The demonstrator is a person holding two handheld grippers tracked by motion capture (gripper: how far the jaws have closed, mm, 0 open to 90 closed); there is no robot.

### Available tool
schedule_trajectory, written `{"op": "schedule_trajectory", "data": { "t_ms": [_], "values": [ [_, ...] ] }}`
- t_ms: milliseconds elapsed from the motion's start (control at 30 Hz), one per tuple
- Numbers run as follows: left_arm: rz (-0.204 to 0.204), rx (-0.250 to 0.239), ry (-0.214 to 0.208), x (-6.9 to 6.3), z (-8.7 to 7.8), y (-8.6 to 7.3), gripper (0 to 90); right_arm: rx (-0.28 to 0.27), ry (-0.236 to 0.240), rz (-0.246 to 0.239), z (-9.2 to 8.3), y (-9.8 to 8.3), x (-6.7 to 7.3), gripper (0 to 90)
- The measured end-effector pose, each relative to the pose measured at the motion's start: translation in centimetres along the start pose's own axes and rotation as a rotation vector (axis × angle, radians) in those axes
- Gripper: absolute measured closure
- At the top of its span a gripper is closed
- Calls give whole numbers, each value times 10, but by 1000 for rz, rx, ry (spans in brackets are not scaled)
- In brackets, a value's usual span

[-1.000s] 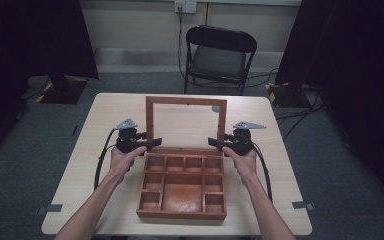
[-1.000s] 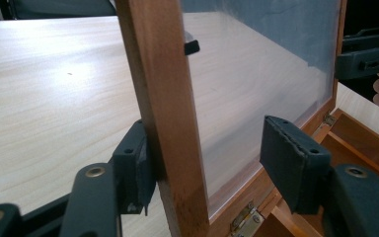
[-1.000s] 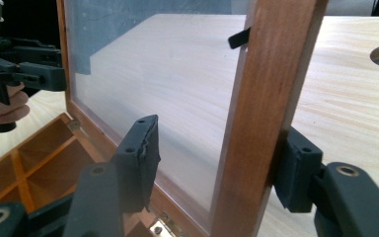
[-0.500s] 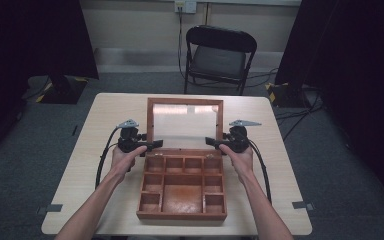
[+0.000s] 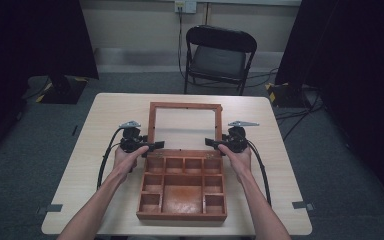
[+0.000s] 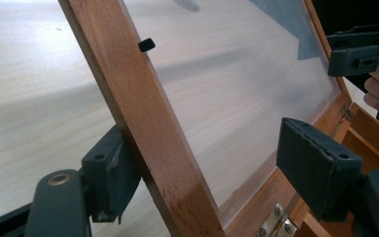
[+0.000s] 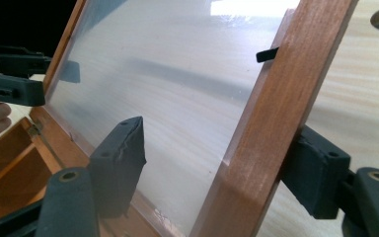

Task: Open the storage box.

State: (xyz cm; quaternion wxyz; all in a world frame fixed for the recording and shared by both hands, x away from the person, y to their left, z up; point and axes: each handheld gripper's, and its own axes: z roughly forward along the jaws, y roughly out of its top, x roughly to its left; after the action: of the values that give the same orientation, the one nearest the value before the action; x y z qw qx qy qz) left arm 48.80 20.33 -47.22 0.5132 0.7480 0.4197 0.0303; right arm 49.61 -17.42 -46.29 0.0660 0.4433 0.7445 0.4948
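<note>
Lid (image 5: 184, 128) tilted further back than before; both jaw pairs just opened. Left gripper (image 5: 155, 145) and right gripper (image 5: 211, 142) straddle its side rails, unclamped.

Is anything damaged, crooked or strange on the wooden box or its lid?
Nothing stands out. The wooden box sits square on the table, its compartments empty. Its lid leans back, hinges intact, clear pane unbroken. The left gripper and right gripper have just been opening, jaws astride the frame sides.
</note>
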Motion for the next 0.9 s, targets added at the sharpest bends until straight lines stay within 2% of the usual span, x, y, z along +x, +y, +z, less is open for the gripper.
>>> {"op": "schedule_trajectory", "data": {
  "t_ms": [333, 533, 900],
  "values": [
    [-30, 11, -6, 3, 3, -2, 231, 14, -4, 18, 4, -2, -3, 280],
    [-33, 17, -7, 4, 5, -3, 221, 20, -8, 28, 6, -4, -4, 260],
    [-51, 53, -10, 8, 11, -8, 197, 45, -22, 43, 11, -8, -8, 222]
  ]
}}
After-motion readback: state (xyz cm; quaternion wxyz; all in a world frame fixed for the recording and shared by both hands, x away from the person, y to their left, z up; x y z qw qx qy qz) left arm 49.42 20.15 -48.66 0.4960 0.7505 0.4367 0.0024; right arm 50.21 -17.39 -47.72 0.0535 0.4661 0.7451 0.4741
